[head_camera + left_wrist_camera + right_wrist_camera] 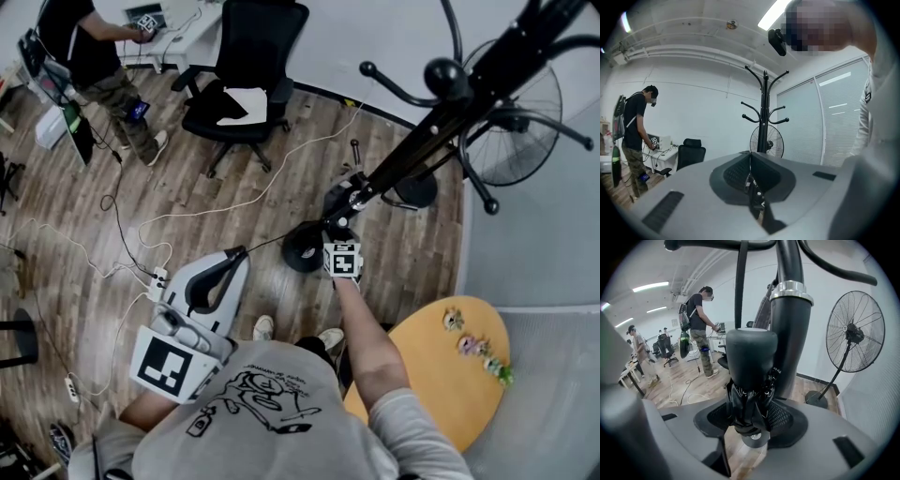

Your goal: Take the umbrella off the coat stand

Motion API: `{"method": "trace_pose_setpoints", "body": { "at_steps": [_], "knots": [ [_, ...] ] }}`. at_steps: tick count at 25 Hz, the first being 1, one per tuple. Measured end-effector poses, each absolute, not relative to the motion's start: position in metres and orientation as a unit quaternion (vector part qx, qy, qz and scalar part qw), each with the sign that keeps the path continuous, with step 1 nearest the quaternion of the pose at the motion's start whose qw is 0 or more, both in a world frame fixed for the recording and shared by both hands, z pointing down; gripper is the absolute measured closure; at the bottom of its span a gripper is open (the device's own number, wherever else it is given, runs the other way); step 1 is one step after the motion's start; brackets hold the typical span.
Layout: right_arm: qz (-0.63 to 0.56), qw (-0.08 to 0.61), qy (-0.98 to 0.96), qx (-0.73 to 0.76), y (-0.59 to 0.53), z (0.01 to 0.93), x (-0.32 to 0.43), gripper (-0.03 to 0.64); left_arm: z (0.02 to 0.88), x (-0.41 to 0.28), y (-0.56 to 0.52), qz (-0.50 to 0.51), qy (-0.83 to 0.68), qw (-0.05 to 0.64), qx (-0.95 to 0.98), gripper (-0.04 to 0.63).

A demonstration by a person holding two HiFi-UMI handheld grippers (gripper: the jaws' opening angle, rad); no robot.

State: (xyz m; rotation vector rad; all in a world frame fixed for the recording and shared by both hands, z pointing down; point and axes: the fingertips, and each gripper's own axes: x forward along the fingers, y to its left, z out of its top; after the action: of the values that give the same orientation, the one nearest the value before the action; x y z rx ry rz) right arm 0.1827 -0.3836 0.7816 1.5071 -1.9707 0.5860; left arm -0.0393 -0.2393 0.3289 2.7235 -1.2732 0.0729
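Right gripper (751,417) clamps umbrella (751,359) — black, folded, glossy — beside coat stand (790,333); left gripper (750,158) closed.

Soft, even brightness is given by ceiling strip lights (774,14), which are blown out to white above the coat stand (764,117). Only faint shadows are cast on the wooden floor (412,262) beside the stand's base. Both gripper views are bent by wide-angle distortion and darkened at the corners, and the nearest surfaces are rendered slightly soft.
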Motion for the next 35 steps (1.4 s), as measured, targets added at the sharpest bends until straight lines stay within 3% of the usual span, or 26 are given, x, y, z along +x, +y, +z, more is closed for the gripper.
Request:
{"method": "trace_pose_setpoints", "body": {
  "at_steps": [35],
  "knots": [
    [0.186,0.287,-0.753,0.563,-0.364,0.729,0.169,0.412,0.316,-0.048,-0.204,0.009,-0.417,0.051,0.908,0.586]
  ]
}}
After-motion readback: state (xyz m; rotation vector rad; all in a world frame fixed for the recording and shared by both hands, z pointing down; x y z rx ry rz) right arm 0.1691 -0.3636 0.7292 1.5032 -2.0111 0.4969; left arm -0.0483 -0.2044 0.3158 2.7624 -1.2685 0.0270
